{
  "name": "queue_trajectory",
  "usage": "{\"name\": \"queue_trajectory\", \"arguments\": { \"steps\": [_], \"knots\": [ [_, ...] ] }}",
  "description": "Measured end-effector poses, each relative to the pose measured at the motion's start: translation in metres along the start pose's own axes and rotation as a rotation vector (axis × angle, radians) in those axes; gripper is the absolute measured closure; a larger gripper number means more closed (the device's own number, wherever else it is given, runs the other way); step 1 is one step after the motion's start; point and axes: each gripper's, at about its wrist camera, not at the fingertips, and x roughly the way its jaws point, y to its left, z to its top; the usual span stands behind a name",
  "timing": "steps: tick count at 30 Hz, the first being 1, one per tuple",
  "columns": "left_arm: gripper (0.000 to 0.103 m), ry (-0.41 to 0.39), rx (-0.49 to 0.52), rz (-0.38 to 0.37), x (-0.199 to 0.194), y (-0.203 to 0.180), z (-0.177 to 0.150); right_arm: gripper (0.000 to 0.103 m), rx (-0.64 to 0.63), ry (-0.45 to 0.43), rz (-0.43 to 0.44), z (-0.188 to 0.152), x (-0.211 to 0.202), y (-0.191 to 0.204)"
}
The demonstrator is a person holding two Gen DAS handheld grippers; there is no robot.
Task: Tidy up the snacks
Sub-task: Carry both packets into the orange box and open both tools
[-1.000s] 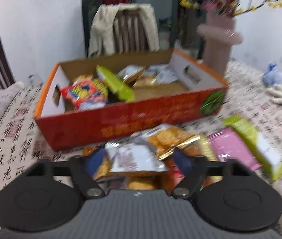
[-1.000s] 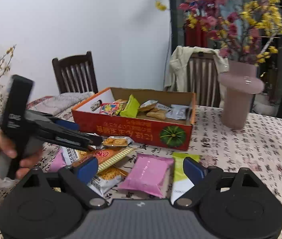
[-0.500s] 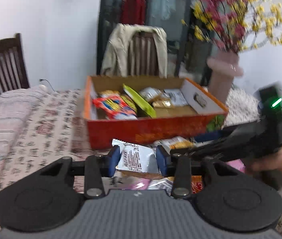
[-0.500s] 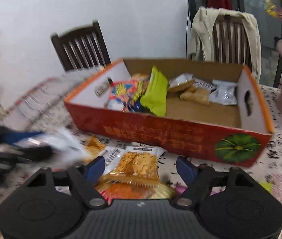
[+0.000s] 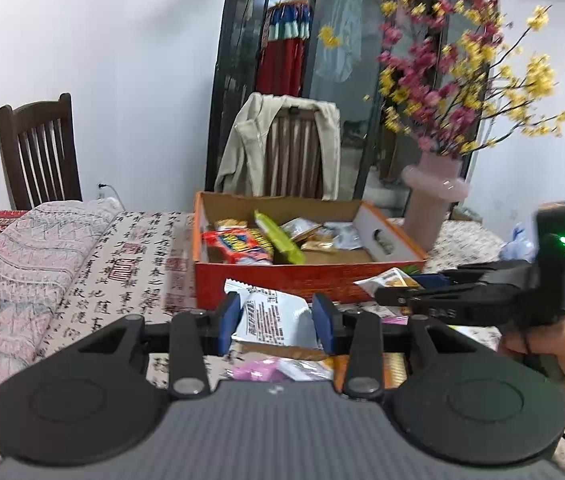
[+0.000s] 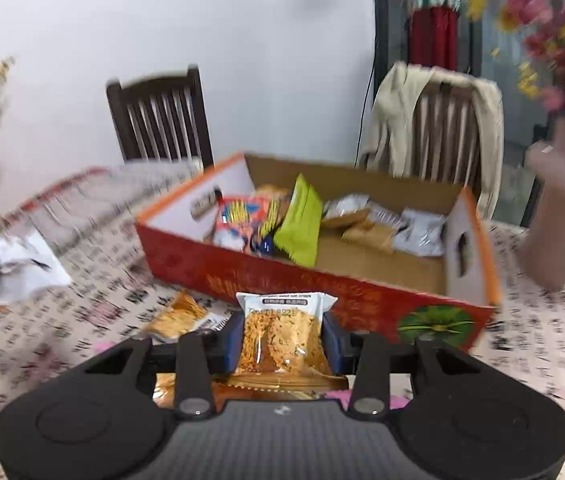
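1. Left gripper [image 5: 275,322]: jaws part-closed, pinching the white packet [image 5: 272,316] by its sides.
2. Right gripper [image 6: 282,340]: jaws have just closed on the orange packet [image 6: 282,334] — light, crinkly, crushable; grip gently mid-pack.
3. Snack box [image 6: 362,300] at twelve o'clock on the counter [image 6: 542,340].

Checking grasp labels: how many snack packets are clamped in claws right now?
2. White packet in the left claw, whose jaws have just been closing; orange cracker packet in the right claw. Both claws show fully, so none is hidden.
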Motion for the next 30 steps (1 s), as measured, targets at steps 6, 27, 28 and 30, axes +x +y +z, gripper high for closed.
{"name": "queue_trajectory", "arguments": {
  "steps": [6,27,28,30],
  "knots": [
    [0.062,-0.022,-0.076,-0.046,-0.035,-0.023,-0.025,0.063,0.014,-0.058,0.055,-0.042,-0.088,0.000],
    [0.062,0.012,-0.038,-0.091,0.012,-0.027,0.000,0.063,0.062,-0.068,0.117,-0.085,-0.136,-0.005],
    [0.062,0.013,-0.037,-0.089,0.021,-0.021,0.006,0.063,0.059,-0.071,0.122,-0.076,-0.130,-0.005],
    [0.062,0.020,-0.042,-0.083,0.043,-0.007,0.020,0.063,0.047,-0.075,0.125,-0.060,-0.115,-0.005]
  ]
}}
